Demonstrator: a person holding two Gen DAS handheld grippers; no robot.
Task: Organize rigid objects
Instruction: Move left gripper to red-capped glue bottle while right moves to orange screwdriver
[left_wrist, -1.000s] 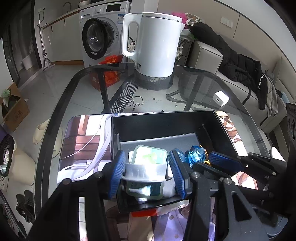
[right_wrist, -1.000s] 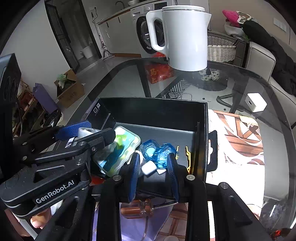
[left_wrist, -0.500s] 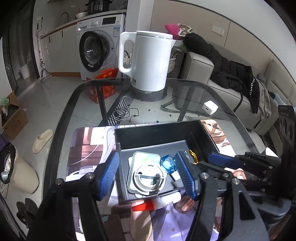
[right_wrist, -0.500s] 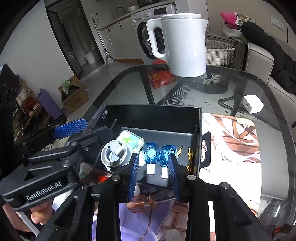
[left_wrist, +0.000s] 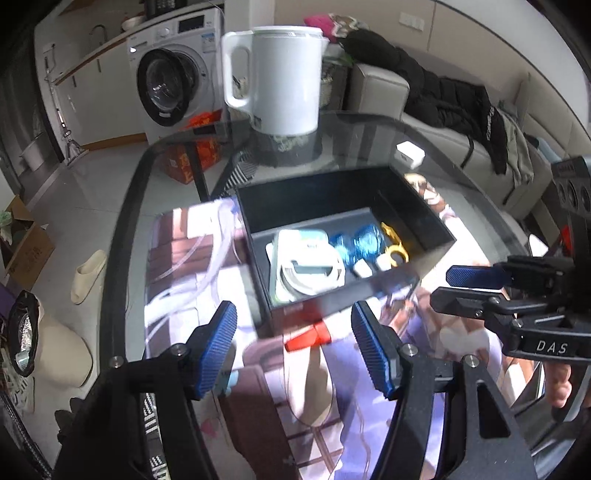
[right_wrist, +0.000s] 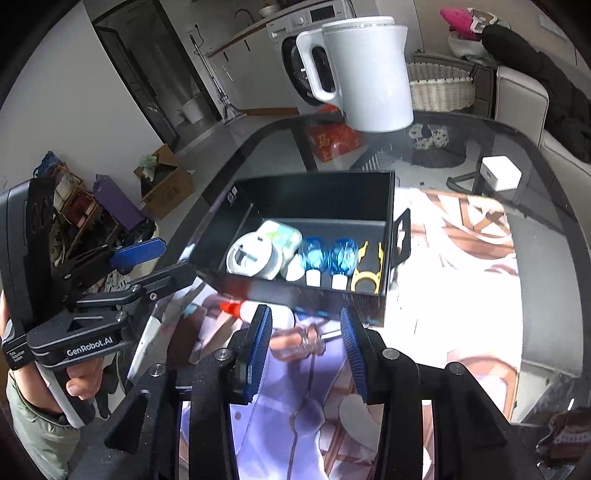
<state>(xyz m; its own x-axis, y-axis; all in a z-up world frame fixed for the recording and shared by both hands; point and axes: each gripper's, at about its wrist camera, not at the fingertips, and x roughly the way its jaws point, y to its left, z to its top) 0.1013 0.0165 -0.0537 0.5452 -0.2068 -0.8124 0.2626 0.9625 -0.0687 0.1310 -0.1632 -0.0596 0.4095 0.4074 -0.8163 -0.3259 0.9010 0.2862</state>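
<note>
A: Right gripper (right_wrist: 304, 350) empty, jaws opening, pointing down at the mat. Left gripper (left_wrist: 291, 349) spread, empty too.
B: Next object?
A: Likely the clear-handled screwdriver (right_wrist: 301, 338), just below the right jaws, near the black box (right_wrist: 317, 192); its long axis runs across the gap. Right's nearer.
</note>
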